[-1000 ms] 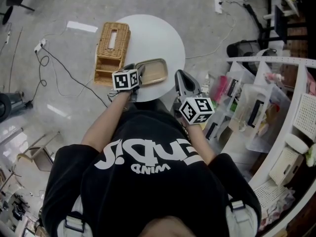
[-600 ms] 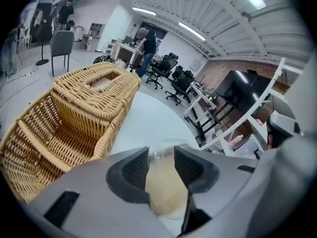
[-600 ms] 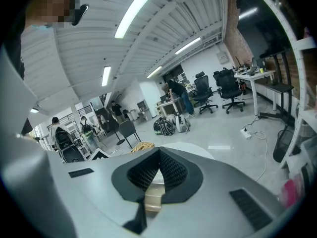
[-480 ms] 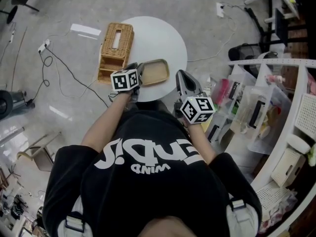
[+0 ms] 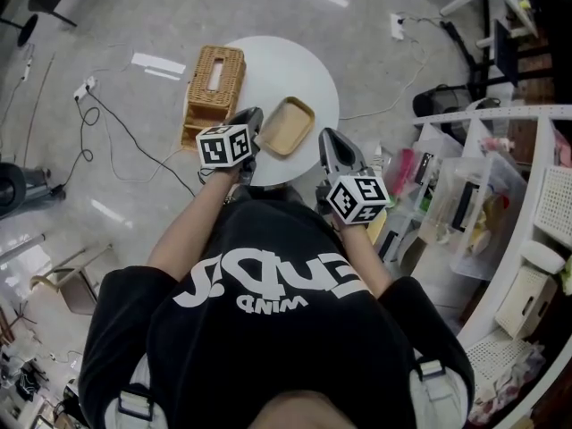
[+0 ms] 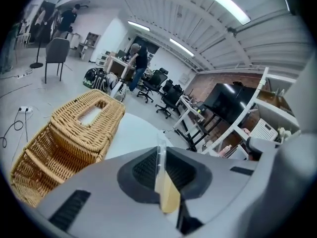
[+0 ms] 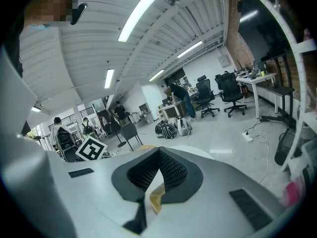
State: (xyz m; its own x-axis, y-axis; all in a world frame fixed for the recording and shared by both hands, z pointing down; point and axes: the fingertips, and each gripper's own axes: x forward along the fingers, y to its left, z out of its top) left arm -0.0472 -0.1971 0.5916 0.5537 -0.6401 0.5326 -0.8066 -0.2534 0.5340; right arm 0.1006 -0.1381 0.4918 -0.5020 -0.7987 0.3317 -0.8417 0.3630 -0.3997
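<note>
Watching the feed, what stands out is the tray [image 5: 286, 125]. A second ago it lay flat on the round white table [image 5: 295, 61] with the left gripper [image 5: 255, 125] closed on its near rim. Now it is up off the surface and turned. In the left gripper view the tray [image 6: 168, 197] stands edge-on between the jaws, a thin clear rim above a tan body. Those jaws are clamped hard on it from both sides, so the tray hangs from that one pinch alone and nothing else touches it.

The right gripper [image 5: 329, 143] sits just to the right of the tray and apart from it. In its own view the right gripper [image 7: 158, 155] has its pads pressed together at the tips with nothing between them. Only a sliver of tan tray and white tabletop shows through the gap below the tips.

Beyond the left gripper and off to its left is the wicker tissue box [image 6: 79, 133], standing on the table [image 6: 133, 133] where it stood a second ago.

As for writing, each gripper's cube carries black-and-white square markers. White lettering runs across the person's black shirt [image 5: 268, 280], but it is upside down from the head camera and I cannot read it with any confidence. I see no brand or label on the tray or the wicker box.
</note>
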